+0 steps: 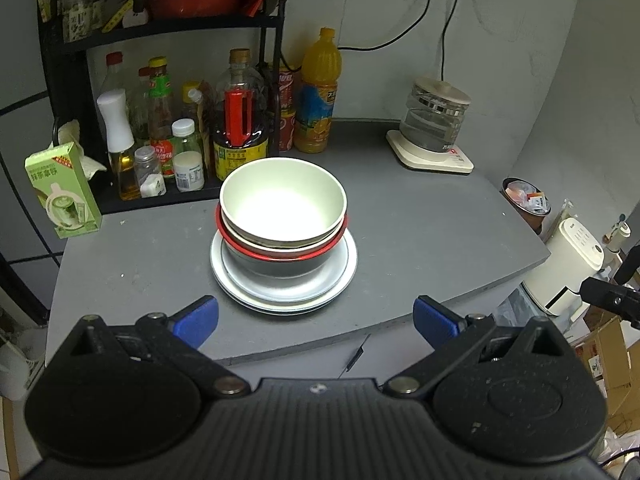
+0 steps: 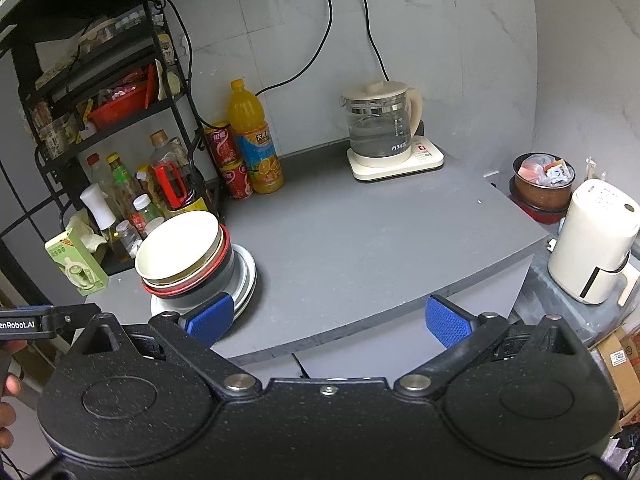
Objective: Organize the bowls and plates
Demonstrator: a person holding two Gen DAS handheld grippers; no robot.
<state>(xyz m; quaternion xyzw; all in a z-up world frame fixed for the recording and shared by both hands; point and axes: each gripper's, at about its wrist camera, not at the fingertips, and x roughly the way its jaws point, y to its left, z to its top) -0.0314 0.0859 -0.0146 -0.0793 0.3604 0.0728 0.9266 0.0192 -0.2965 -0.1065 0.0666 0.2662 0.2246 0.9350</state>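
Bowls and plates sit in one stack near the left middle of a grey countertop point(image 1: 420, 220): a cream bowl point(image 1: 283, 200) on top, nested in a red-rimmed bowl point(image 1: 280, 254) with another rim just visible between them, all resting on white plates point(image 1: 284, 294). The cream bowl is empty, its inside brightly lit. Behind the stack, a black wire rack point(image 1: 160, 28) holds sauce bottles and jars, with an orange juice bottle point(image 1: 318, 92) and red cans beside it. A glass kettle point(image 2: 380, 120), partly filled with water, stands on a cream base at the back right. A small pot point(image 2: 542, 184) off the counter's right edge holds scraps and wrappers. A green carton point(image 1: 64, 196) with unreadable print stands at the left. The left gripper point(image 1: 316, 322) and right gripper point(image 2: 328, 320) both hang before the counter's front edge with blue pads spread wide, gripping nothing. Part of "enRobot.AI" shows on the left tool in the right wrist view.
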